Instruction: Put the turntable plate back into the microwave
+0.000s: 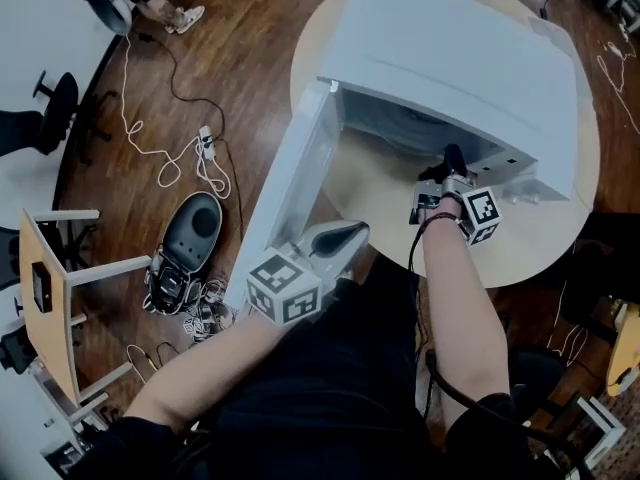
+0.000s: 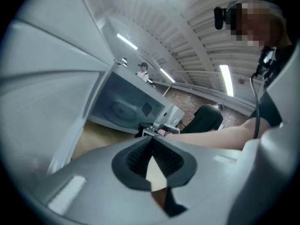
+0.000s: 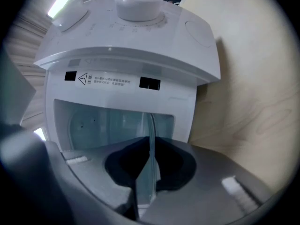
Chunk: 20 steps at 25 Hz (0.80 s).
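Turntable plate (image 3: 151, 124): clear thin glass, edge-on in right gripper (image 3: 150, 146) jaws.

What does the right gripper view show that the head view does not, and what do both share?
Only the right gripper view: the glass turntable plate pinched edge-on in the right gripper, and the warning label. Only the head view: the left gripper, and a power strip on the floor. Both: the white microwave on the wooden table.
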{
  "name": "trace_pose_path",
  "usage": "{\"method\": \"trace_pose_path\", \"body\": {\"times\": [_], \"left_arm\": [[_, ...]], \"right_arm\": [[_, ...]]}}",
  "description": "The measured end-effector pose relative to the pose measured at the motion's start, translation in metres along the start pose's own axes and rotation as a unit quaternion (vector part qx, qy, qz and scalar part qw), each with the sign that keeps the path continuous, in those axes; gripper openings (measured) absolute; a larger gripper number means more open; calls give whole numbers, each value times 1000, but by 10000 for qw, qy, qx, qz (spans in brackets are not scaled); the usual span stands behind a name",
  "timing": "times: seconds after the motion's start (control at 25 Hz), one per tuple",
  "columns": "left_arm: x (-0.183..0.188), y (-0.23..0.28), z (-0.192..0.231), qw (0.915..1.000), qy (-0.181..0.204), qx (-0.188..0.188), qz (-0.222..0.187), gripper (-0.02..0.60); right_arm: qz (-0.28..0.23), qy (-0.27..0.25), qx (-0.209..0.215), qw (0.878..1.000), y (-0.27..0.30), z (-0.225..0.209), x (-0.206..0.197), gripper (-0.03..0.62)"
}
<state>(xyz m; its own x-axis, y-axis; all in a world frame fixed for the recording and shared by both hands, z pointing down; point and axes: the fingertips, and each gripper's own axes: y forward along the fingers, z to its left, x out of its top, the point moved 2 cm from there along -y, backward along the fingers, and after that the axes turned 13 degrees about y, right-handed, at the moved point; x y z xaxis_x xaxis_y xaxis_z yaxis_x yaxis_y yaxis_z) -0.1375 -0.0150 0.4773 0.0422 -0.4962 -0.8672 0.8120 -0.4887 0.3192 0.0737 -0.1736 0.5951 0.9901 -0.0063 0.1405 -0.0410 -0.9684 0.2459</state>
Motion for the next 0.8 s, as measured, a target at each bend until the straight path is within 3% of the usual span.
{"method": "trace_pose_path", "body": {"times": [0.12,0.28,0.52,0.72,0.8], "left_arm": [[1,-11,-10,9998,60,-99,-154,3],[10,-10,-34,9970,319,-567,-431,-14],[0,13,-65,9912,771,-1053,-215,-12],[-16,30,-84,9814,1380,-1333,-5,-9],[-22,40,-88,9789,1481,-1405,27,-8]], "right_arm": [[-114,47,19,9999,11,7,7,37],[-124,-99,-13,9999,28,19,7,34],[-216,-528,-184,9982,21,17,16,32],[452,-931,-72,9946,7,15,-1,168],[633,-1302,57,9894,-7,25,-5,166]]}}
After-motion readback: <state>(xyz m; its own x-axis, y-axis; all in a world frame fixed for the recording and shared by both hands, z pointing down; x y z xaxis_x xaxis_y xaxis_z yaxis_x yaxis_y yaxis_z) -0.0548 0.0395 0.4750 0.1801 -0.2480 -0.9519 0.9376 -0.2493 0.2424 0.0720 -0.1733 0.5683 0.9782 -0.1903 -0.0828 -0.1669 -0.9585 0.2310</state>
